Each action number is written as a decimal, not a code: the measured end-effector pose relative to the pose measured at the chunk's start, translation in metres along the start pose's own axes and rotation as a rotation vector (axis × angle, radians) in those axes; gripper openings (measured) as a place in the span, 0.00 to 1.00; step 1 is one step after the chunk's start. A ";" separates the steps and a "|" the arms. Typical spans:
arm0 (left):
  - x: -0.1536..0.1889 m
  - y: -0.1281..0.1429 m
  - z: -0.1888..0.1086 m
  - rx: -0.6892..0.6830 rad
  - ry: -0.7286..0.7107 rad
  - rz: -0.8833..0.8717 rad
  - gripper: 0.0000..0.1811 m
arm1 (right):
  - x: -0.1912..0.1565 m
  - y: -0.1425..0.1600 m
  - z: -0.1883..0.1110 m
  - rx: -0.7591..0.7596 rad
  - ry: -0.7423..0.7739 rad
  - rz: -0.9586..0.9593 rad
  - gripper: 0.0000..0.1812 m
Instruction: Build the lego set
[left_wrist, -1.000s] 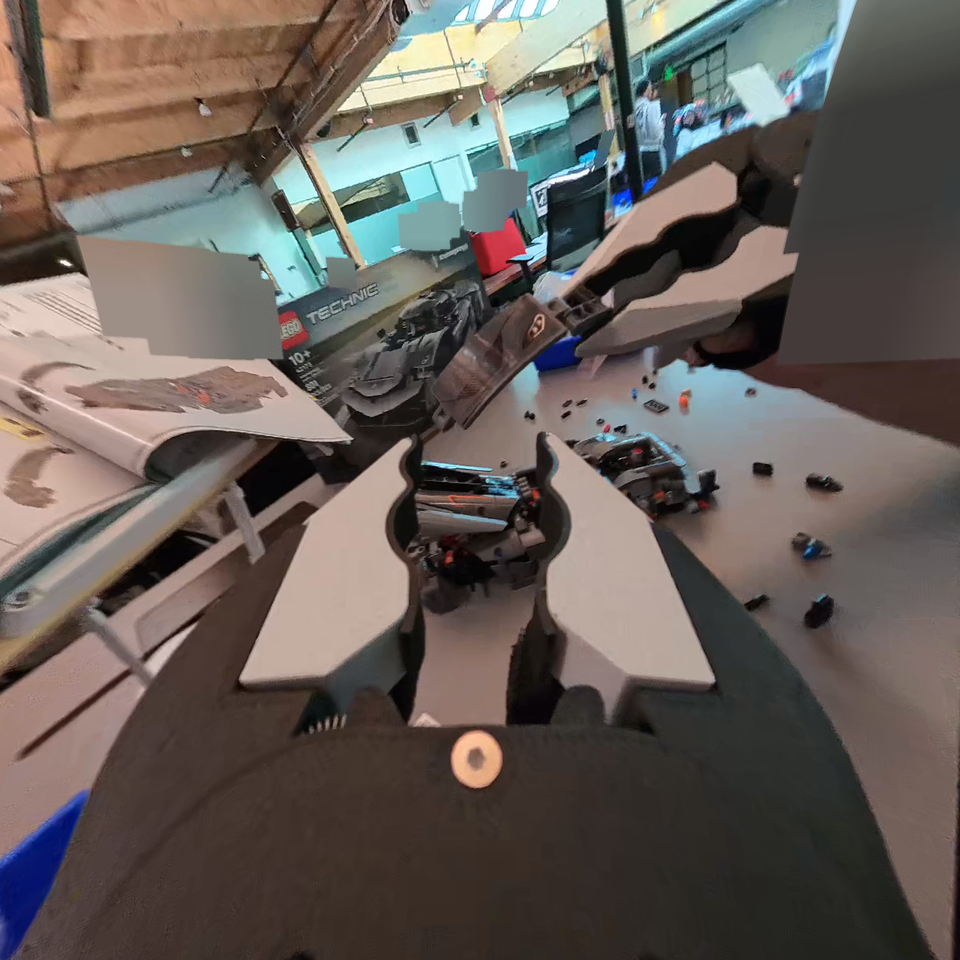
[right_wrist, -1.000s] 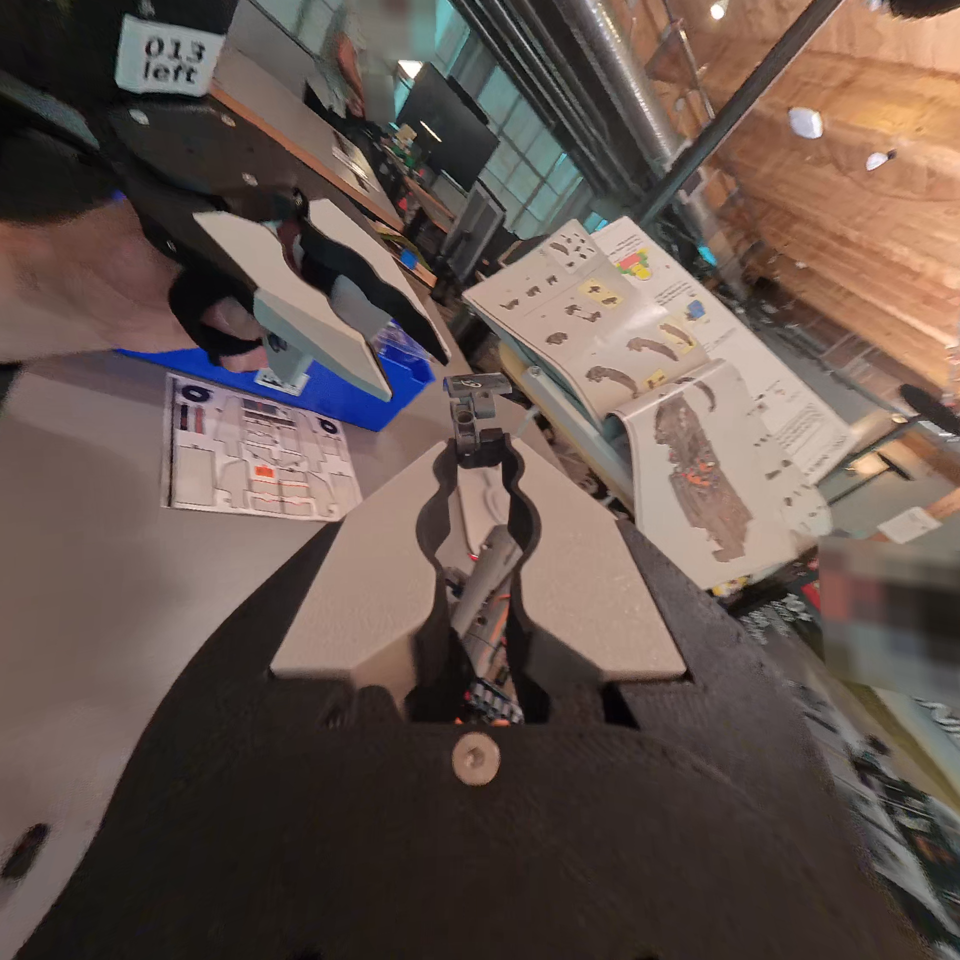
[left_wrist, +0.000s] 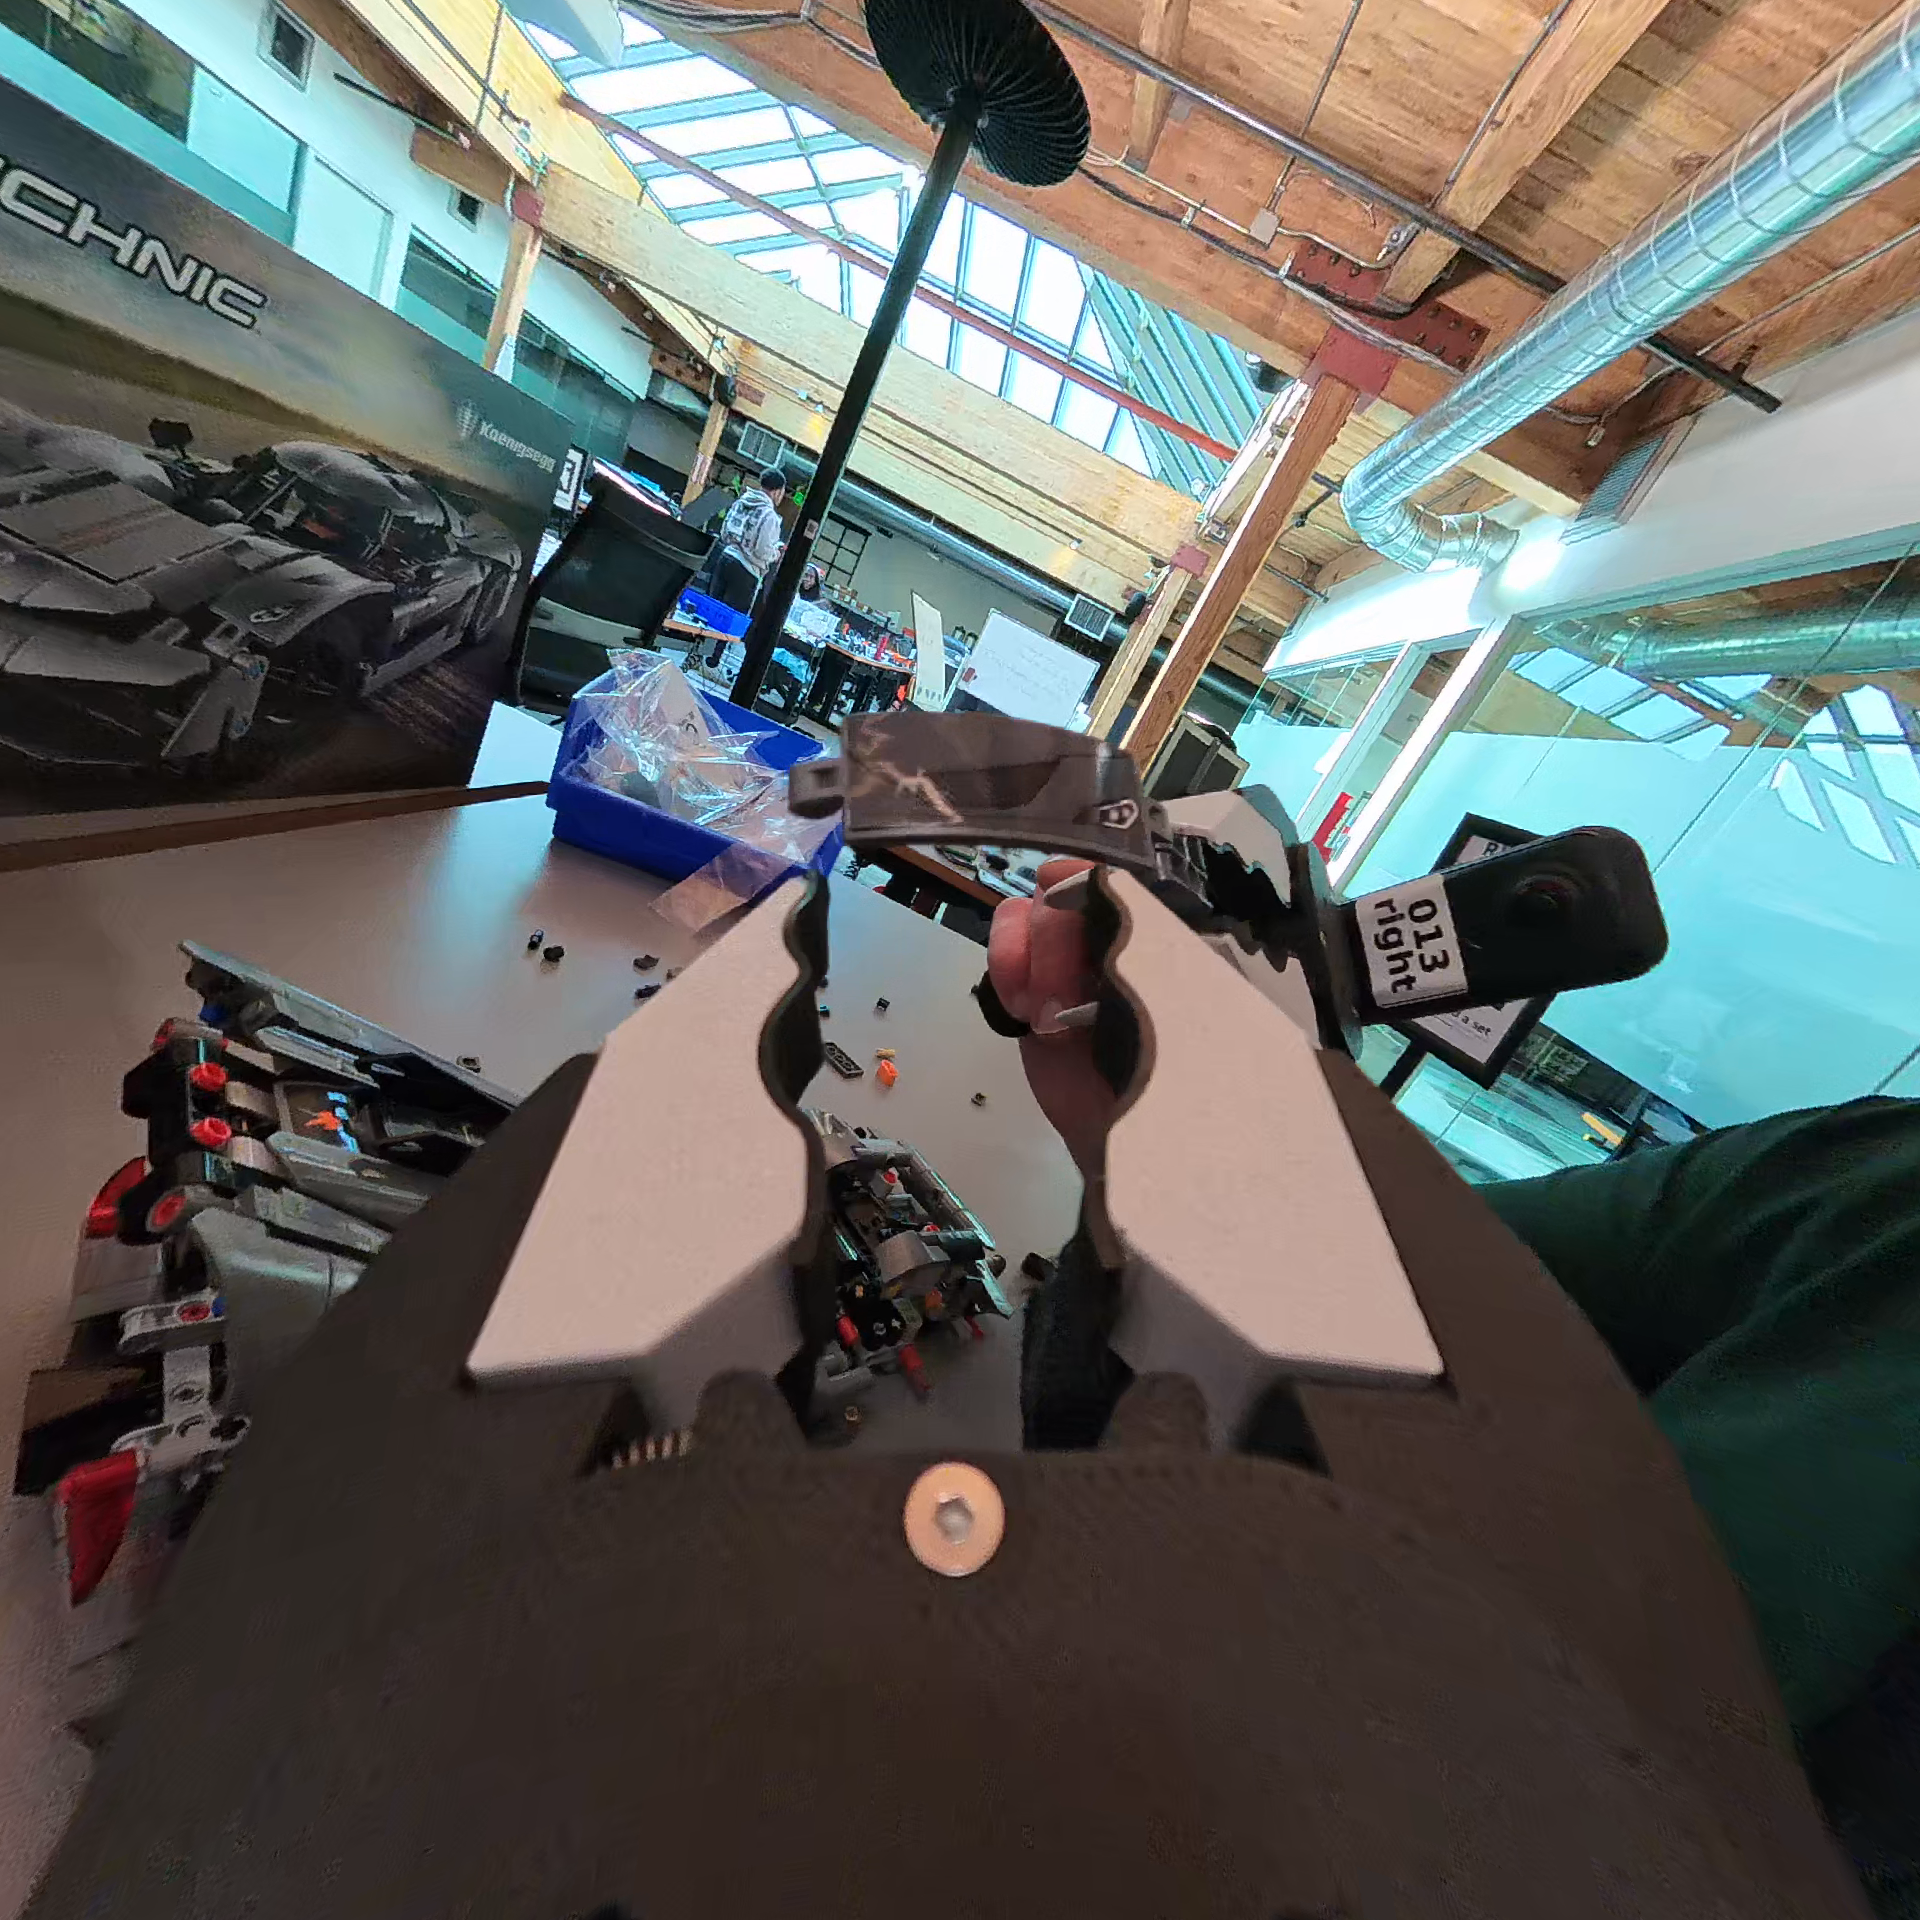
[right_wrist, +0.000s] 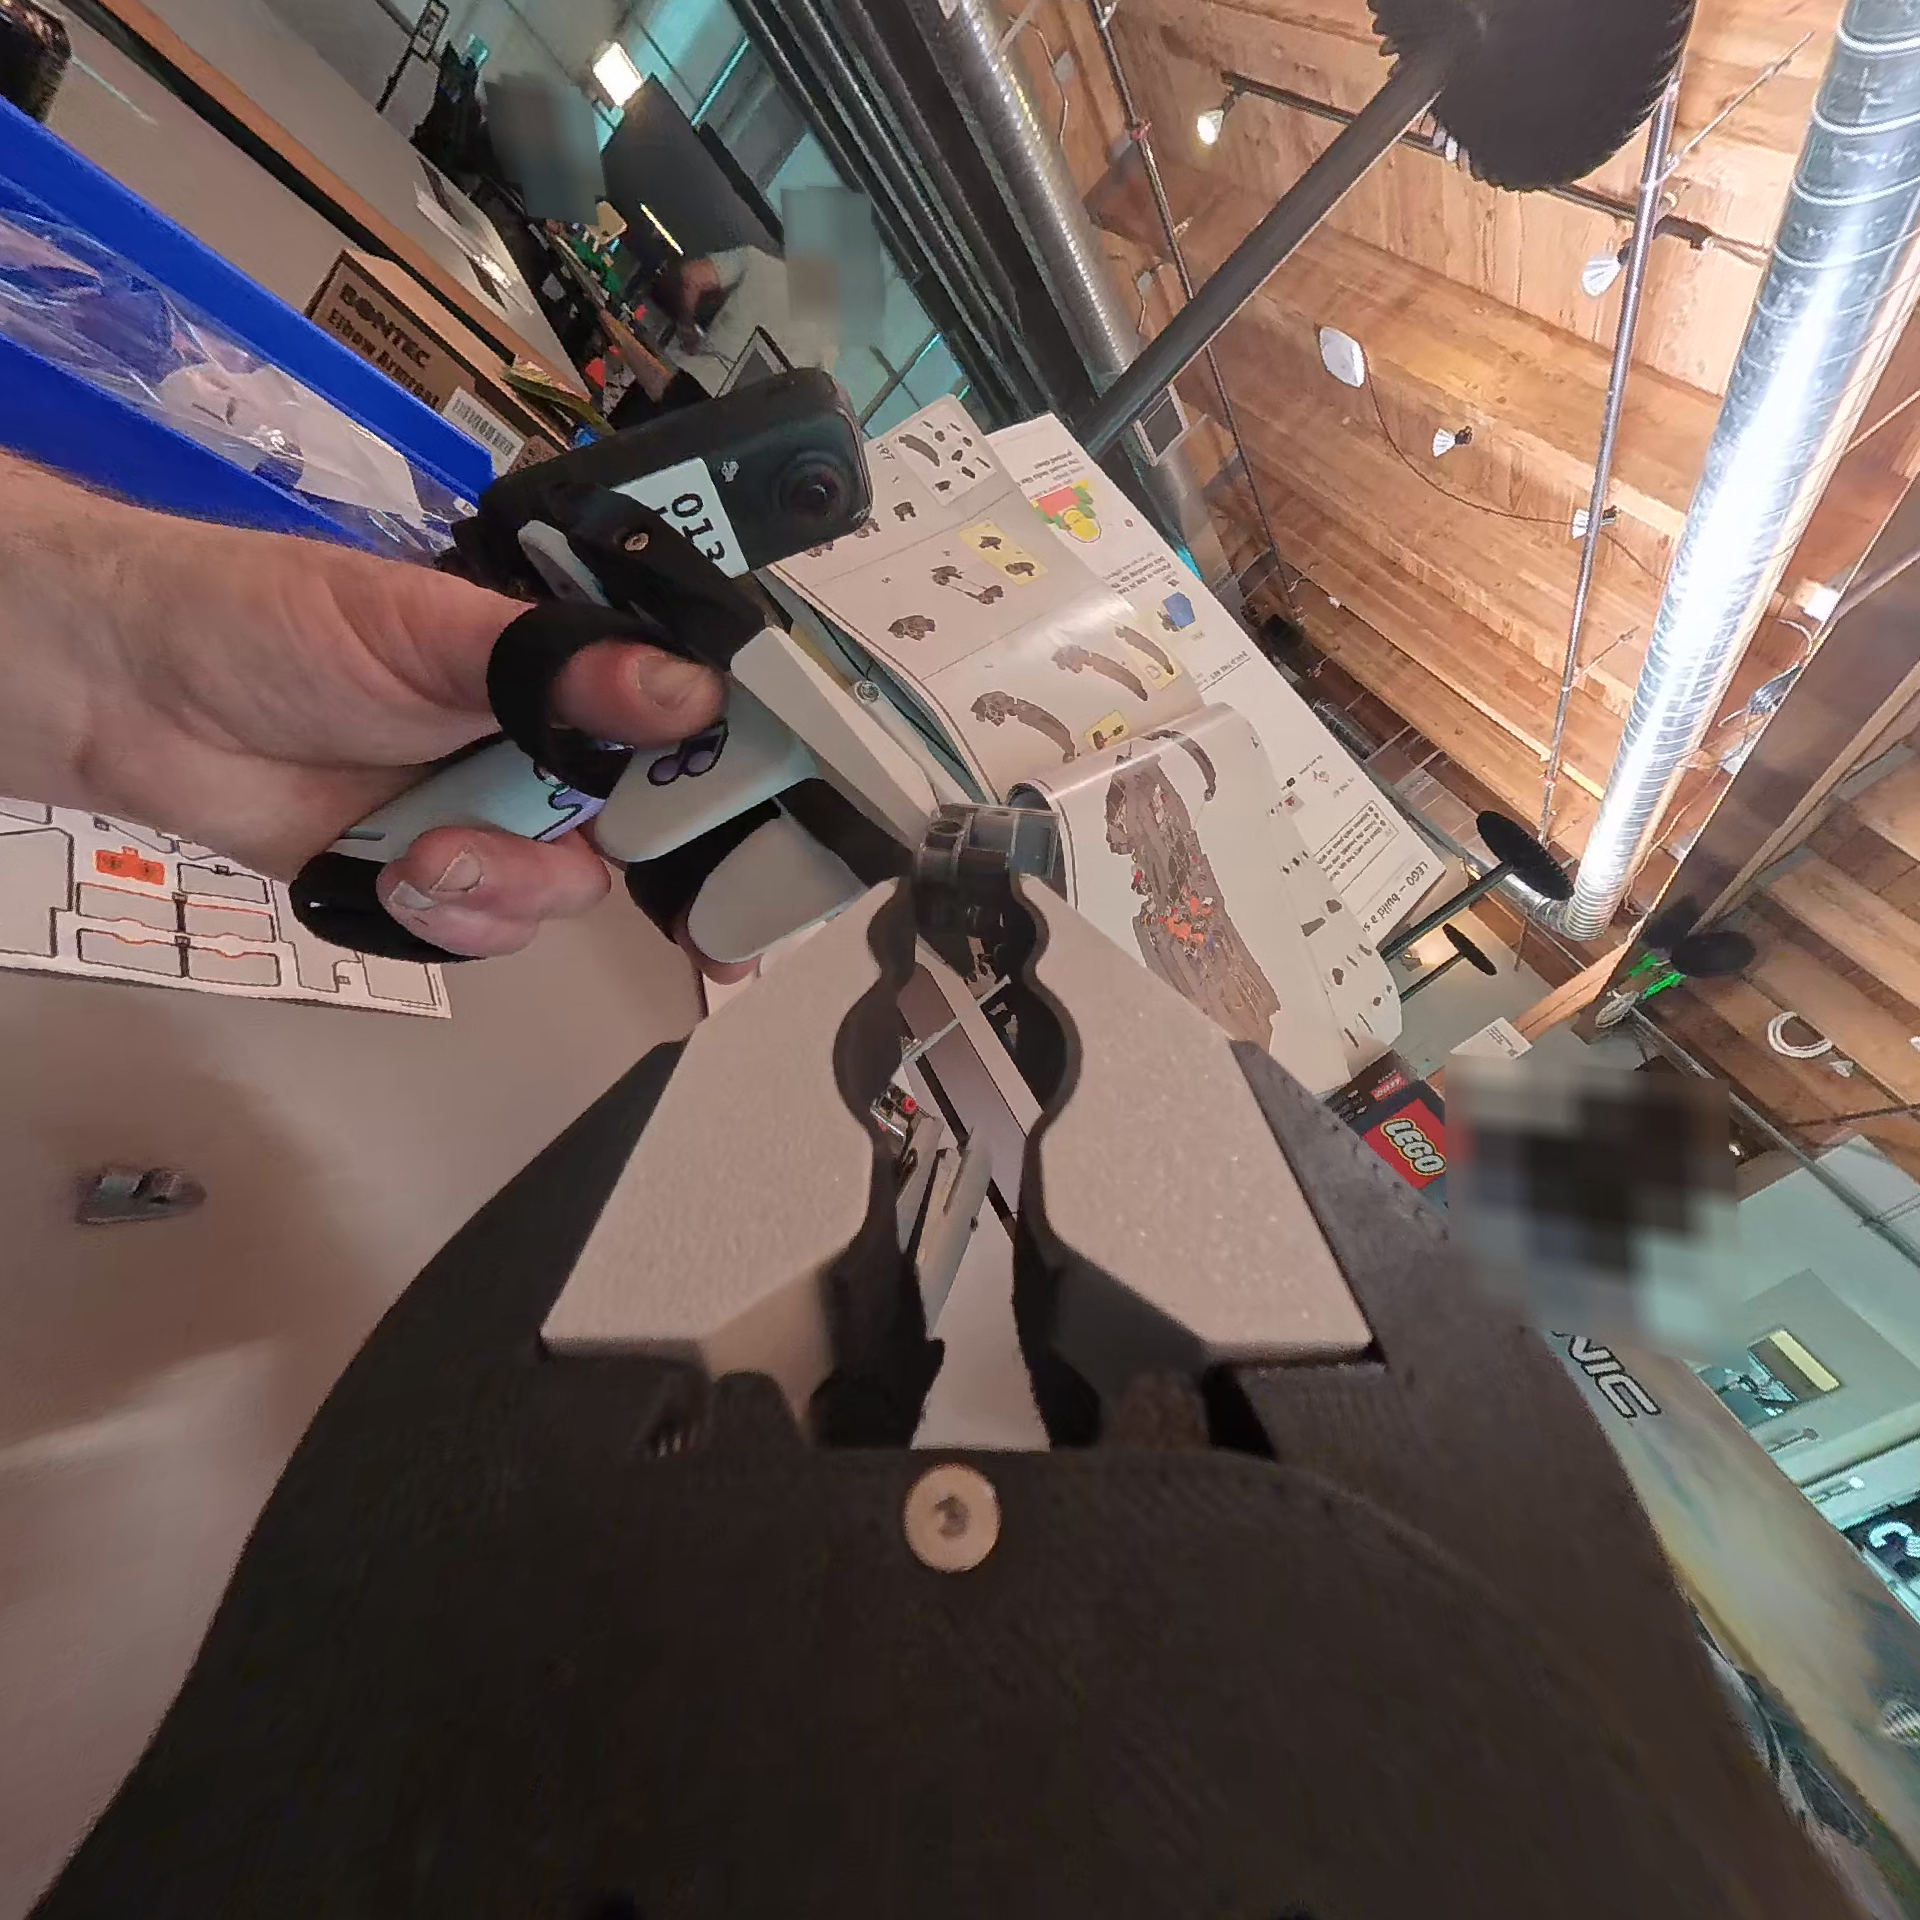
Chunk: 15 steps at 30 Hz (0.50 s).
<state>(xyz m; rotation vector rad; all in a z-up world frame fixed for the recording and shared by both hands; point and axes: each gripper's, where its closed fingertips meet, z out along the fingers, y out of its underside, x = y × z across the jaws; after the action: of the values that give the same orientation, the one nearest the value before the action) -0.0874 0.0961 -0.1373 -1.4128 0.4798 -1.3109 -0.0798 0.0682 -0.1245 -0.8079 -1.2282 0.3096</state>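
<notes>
gripping a dark curved lego panel (left_wrist: 992, 784) by its small connector end (right_wrist: 987, 847), the right gripper (right_wrist: 961, 914) holds it up in the air above the grey table (left_wrist: 395, 914). the left gripper (left_wrist: 961, 935) hangs just below that panel with its fingers spread apart and nothing between them. the partly built grey car model (left_wrist: 249, 1164) lies on the table to the left, a smaller assembly (left_wrist: 904, 1247) sits nearer the middle, and loose small pieces (left_wrist: 883, 1070) are scattered around. a blue bin (left_wrist: 665, 821) with clear bags stands behind, beside the set's box (left_wrist: 239, 582). an open instruction booklet (right_wrist: 1101, 665) is propped up farther off.
</notes>
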 end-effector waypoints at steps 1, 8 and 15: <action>0.002 -0.001 -0.001 0.009 0.010 0.001 0.25 | 0.000 -0.001 -0.001 0.005 0.000 0.002 0.08; 0.016 -0.008 -0.005 0.041 0.107 -0.009 0.19 | 0.002 -0.006 -0.005 0.052 -0.006 0.045 0.08; 0.031 -0.016 -0.008 0.087 0.185 0.003 0.19 | -0.002 -0.003 -0.005 0.060 -0.025 0.026 0.08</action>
<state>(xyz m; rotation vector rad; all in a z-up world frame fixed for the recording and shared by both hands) -0.0913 0.0720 -0.1114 -1.2249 0.5412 -1.4499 -0.0768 0.0629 -0.1243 -0.7709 -1.2268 0.3771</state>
